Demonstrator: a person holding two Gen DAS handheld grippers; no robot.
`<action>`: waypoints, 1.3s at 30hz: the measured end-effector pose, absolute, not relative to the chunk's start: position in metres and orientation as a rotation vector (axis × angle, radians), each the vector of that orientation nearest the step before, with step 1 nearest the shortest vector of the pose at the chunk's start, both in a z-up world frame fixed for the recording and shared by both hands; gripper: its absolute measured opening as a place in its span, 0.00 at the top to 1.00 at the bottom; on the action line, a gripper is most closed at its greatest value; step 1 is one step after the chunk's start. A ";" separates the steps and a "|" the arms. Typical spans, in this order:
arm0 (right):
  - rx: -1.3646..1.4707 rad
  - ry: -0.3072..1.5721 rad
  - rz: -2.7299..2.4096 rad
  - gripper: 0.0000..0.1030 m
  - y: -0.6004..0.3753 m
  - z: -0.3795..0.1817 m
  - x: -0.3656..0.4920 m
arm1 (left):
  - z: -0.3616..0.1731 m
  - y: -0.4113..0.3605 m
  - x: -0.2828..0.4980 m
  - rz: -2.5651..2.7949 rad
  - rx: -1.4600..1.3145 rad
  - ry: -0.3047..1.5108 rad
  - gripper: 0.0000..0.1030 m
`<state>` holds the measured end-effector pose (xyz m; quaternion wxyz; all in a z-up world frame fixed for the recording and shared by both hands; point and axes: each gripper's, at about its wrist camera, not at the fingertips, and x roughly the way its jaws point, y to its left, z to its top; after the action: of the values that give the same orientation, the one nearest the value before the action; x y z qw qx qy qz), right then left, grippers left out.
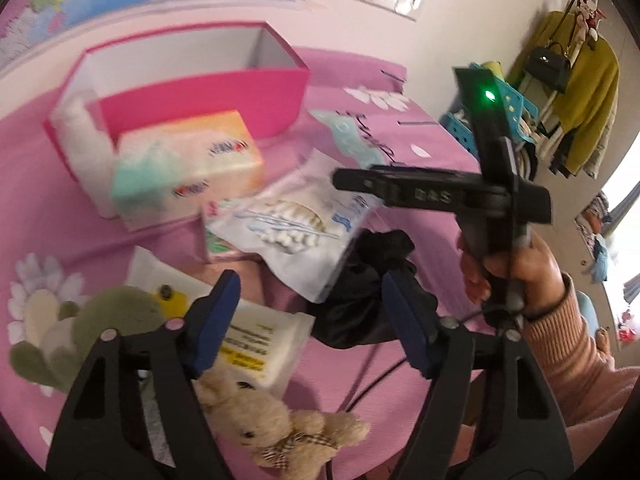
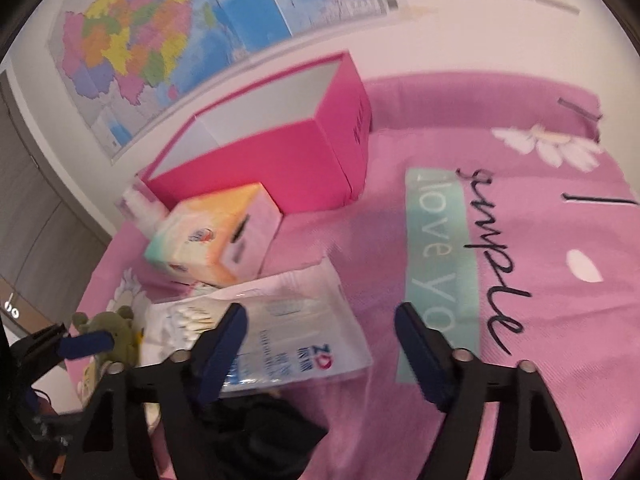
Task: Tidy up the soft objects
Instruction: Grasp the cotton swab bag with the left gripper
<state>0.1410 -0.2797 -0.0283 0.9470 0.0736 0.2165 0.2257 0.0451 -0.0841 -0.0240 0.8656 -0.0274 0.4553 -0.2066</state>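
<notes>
one pink box [image 1: 208, 100]; two plush toys [image 1: 276, 428]

An open box [image 1: 200, 92] is set farthest ahead of the left claw [image 1: 312, 320], against the wall. A tissue pack [image 1: 188, 168] is laid just before it. A swab bag [image 1: 296, 224] is placed nearer, ahead of the claw, overlapping a dark cloth [image 1: 360, 300] lying between the jaws. A frog plush [image 1: 100, 320] is seen left, a bear plush [image 1: 272, 432] underneath, on the bed [image 1: 420, 216].

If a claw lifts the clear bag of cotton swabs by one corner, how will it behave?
The swab bag will probably sag, since its film looks thin and wrinkled. It seems light, holding only swabs. The glossy plastic may slip between the pads.
</notes>
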 end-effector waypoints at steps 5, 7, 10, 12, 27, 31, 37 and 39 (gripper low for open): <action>0.135 0.489 0.501 0.48 -0.276 -0.032 0.159 | -0.040 -0.084 0.058 -0.470 -0.110 1.051 0.39; 0.128 0.494 0.526 0.52 -0.275 -0.033 0.162 | -0.044 -0.083 0.063 -0.490 -0.141 1.081 0.41; 0.119 0.495 0.548 0.67 -0.273 -0.034 0.164 | -0.046 -0.082 0.070 -0.496 -0.169 1.098 0.45; 0.122 0.496 0.568 0.73 -0.274 -0.035 0.165 | -0.046 -0.081 0.073 -0.486 -0.173 1.098 0.49; 0.124 0.456 0.626 0.92 -0.277 -0.040 0.153 | -0.035 -0.065 0.076 -0.442 -0.132 1.040 0.78; 0.128 0.472 0.610 0.86 -0.280 -0.044 0.157 | -0.040 -0.058 0.078 -0.433 -0.156 1.067 0.76; 0.148 0.493 0.635 0.83 -0.282 -0.047 0.164 | -0.037 -0.060 0.077 -0.437 -0.149 1.040 0.75; 0.133 0.485 0.651 0.91 -0.278 -0.047 0.161 | -0.034 -0.063 0.076 -0.435 -0.125 1.027 0.76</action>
<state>0.1611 -0.2781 -0.0466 0.9166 0.0646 0.2357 0.3164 0.0756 -0.0626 -0.0343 0.8467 -0.0591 0.4869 -0.2062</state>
